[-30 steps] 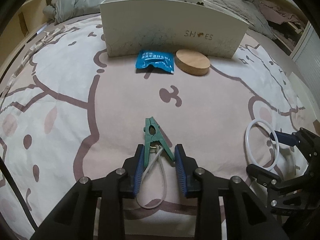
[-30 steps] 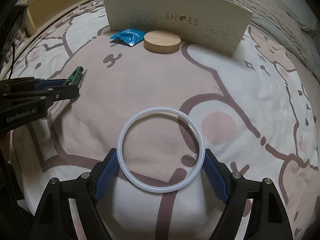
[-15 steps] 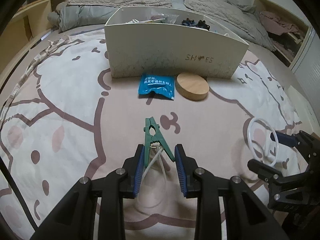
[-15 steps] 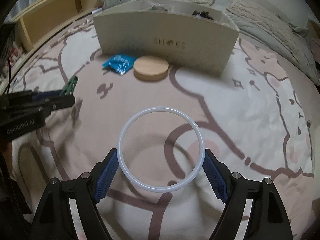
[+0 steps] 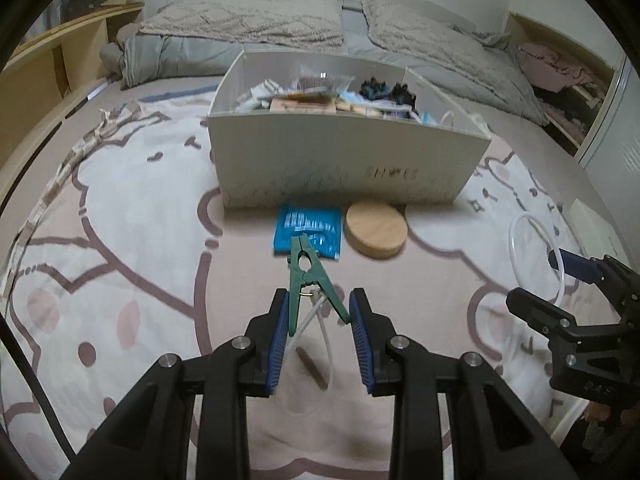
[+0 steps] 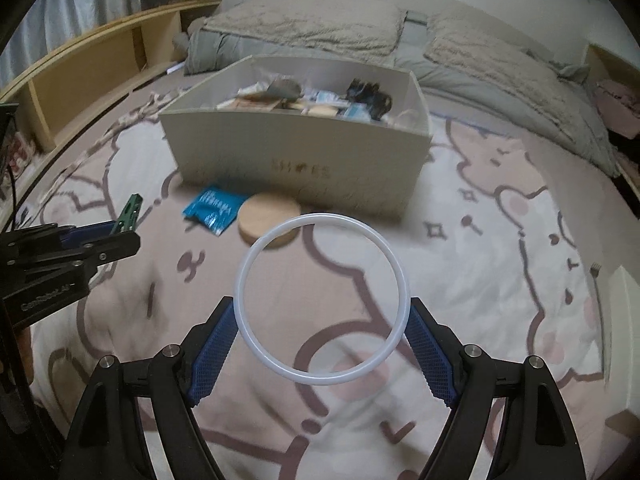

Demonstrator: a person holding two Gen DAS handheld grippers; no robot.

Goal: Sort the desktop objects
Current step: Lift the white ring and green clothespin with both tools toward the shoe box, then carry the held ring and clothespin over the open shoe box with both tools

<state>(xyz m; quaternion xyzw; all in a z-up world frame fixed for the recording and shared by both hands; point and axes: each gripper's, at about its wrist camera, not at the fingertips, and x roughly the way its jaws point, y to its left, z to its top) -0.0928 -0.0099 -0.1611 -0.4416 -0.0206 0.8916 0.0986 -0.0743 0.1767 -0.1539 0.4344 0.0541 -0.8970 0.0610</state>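
Note:
My left gripper (image 5: 319,312) is shut on a green clothes peg (image 5: 305,276) with a white loop hanging from it, held above the bedspread. My right gripper (image 6: 322,328) is shut on a white ring (image 6: 322,304), also lifted; the ring also shows in the left wrist view (image 5: 536,264). The peg tip shows at the left of the right wrist view (image 6: 130,210). The open white box (image 5: 348,160), holding several sorted items, stands ahead of both grippers (image 6: 296,148).
A blue packet (image 5: 308,230) and a round wooden lid (image 5: 376,234) lie on the patterned bedspread in front of the box. Grey quilt and pillows (image 5: 280,28) lie behind the box. A wooden shelf (image 6: 88,64) runs along the left.
Both grippers have risen off the bedspread with the peg and ring and moved toward the box; the box's inside has come into view.

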